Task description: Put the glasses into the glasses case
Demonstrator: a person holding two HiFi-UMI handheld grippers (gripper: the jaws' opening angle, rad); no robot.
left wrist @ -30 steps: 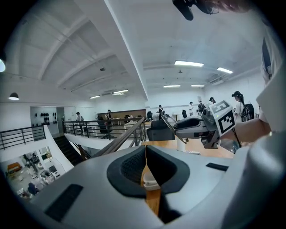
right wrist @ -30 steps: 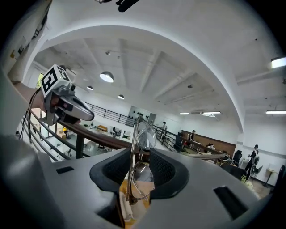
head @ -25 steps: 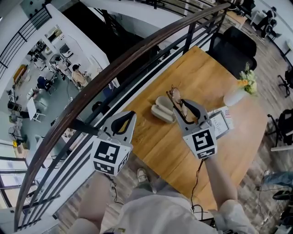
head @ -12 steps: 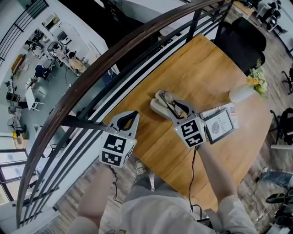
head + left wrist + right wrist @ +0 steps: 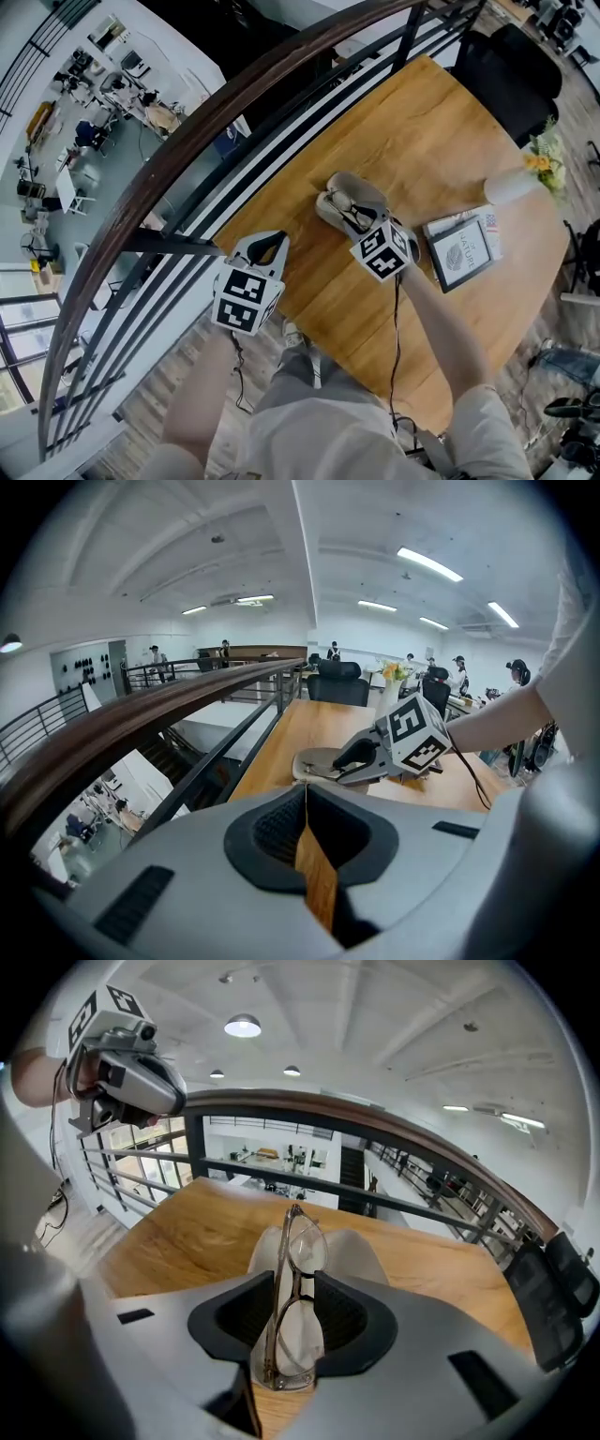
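Note:
The open beige glasses case point(image 5: 356, 187) lies on the wooden table point(image 5: 422, 131) near the railing side. My right gripper point(image 5: 351, 214) hangs just over it, shut on the folded, thin-framed glasses point(image 5: 292, 1312), which stand on edge between the jaws. In the right gripper view the case point(image 5: 361, 1246) shows right behind the lenses. My left gripper point(image 5: 271, 242) hovers at the table's near-left edge, apart from the case, shut with nothing in it point(image 5: 305, 791). The left gripper view shows the right gripper point(image 5: 370, 754) over the case point(image 5: 317, 761).
A framed card point(image 5: 461, 255) lies right of the right gripper. A white vase with flowers point(image 5: 525, 176) stands at the far right, a black chair point(image 5: 511, 70) beyond the table. A dark railing point(image 5: 197, 150) runs along the table's left edge above an open drop.
My right gripper has carried the glasses forward and down, from beside the case to just over its opening. The left gripper has stayed near the table's edge.

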